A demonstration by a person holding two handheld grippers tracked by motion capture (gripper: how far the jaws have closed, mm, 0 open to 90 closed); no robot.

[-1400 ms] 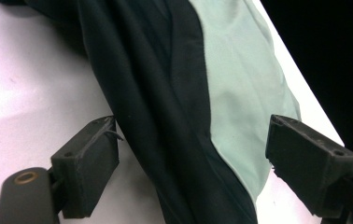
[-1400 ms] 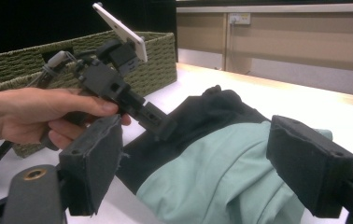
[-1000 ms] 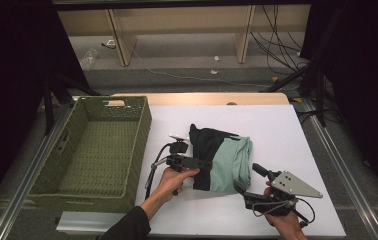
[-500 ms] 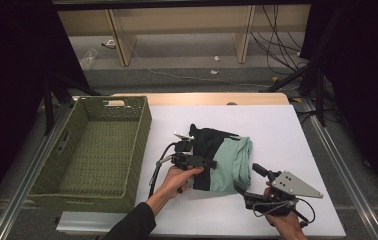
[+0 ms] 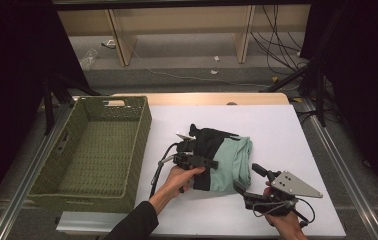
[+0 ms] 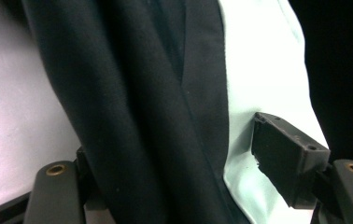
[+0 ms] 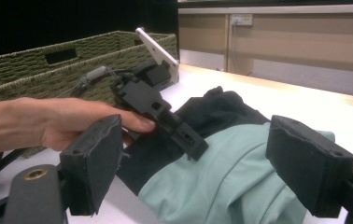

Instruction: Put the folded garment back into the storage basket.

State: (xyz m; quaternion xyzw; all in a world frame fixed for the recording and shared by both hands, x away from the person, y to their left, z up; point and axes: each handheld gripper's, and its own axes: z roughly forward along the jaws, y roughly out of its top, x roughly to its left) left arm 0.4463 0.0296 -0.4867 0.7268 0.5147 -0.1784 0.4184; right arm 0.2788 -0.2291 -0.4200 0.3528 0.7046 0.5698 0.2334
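Nearby, a wicker basket point(image 5: 97, 150) sits left of the folded garment point(image 5: 227, 160); both hand-held grippers' jaws straddle it, unclamped.

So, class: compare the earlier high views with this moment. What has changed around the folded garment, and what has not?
The left gripper has just been closing its jaws around the folded black and mint garment; fabric lies between them, though a firm pinch cannot be confirmed. The hand barely shifted. The right gripper, jaws open beside the garment's near edge, the green basket and the garment itself look unchanged.
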